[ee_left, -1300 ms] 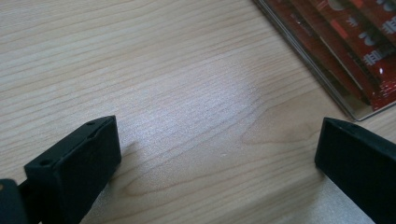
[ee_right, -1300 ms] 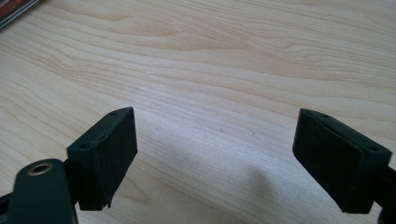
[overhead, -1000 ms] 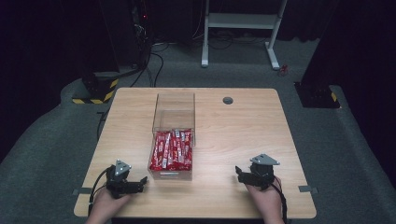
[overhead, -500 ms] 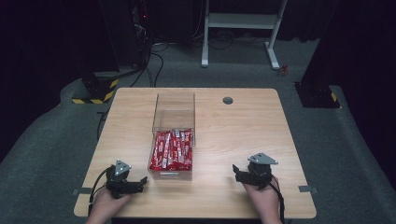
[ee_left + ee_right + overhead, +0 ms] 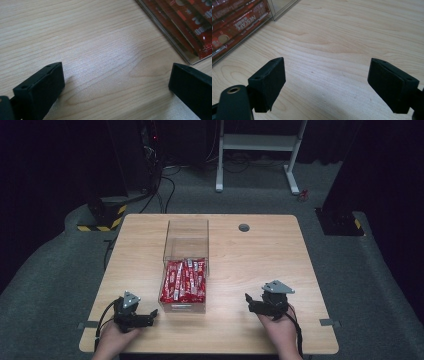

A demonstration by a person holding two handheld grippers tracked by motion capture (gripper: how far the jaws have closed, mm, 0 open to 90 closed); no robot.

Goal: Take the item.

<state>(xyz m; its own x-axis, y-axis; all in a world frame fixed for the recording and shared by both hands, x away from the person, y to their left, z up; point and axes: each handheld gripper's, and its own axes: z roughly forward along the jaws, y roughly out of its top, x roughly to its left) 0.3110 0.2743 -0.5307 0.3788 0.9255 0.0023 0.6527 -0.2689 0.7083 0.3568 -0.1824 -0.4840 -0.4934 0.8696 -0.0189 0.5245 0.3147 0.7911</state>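
A clear plastic box (image 5: 186, 240) stands mid-table, its near half filled with several red sachets (image 5: 184, 280). My left gripper (image 5: 154, 316) rests low on the wood at the box's near left corner, open, nothing between its jaws; the box corner with red sachets (image 5: 190, 27) shows at upper right of the left gripper view. My right gripper (image 5: 248, 301) hovers right of the box, open and empty, pointing toward it. The box's clear wall (image 5: 279, 7) and the red sachets (image 5: 234, 25) lie at upper left of the right gripper view.
The wooden table (image 5: 260, 260) has a round grey cable grommet (image 5: 244, 227) near its far edge. A white desk frame (image 5: 260, 150) and cables lie on the floor beyond. Bare wood stretches on both sides of the box.
My right gripper has shifted slightly left toward the box. The left gripper has stayed where it was.
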